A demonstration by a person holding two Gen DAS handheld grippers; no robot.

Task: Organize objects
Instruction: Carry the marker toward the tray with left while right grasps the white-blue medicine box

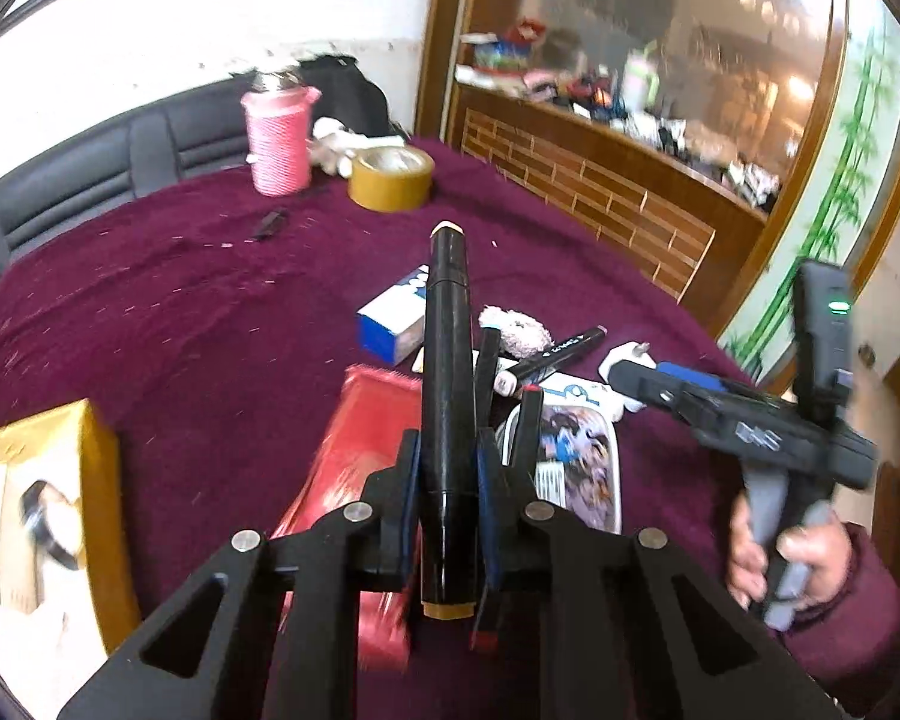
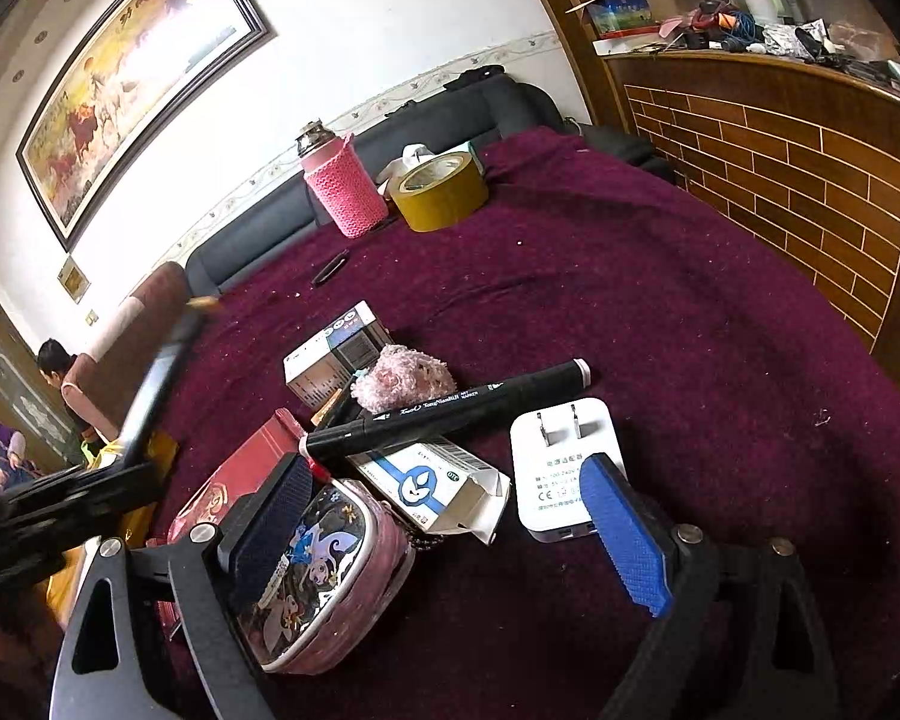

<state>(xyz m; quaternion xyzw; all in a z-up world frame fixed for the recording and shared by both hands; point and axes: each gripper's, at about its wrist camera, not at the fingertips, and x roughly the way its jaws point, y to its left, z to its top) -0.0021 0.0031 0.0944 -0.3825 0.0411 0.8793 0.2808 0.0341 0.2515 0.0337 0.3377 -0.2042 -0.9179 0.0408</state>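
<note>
Your left gripper (image 1: 447,480) is clamped tight on a black marker (image 1: 446,396), which stands lengthwise between the blue pads (image 1: 411,480) and pokes out past the fingertips. The gripper points forward and down, raised off the table. In the right wrist view it shows at the left edge, blurred, with the marker slanting up.

Your right gripper (image 2: 450,516) has its jaws spread wide with nothing pinched between them, angled down. From the left wrist view your right hand (image 1: 786,558) wraps the grey handle, fingers curled round it, a dark red sleeve (image 1: 876,612) at the wrist.
</note>
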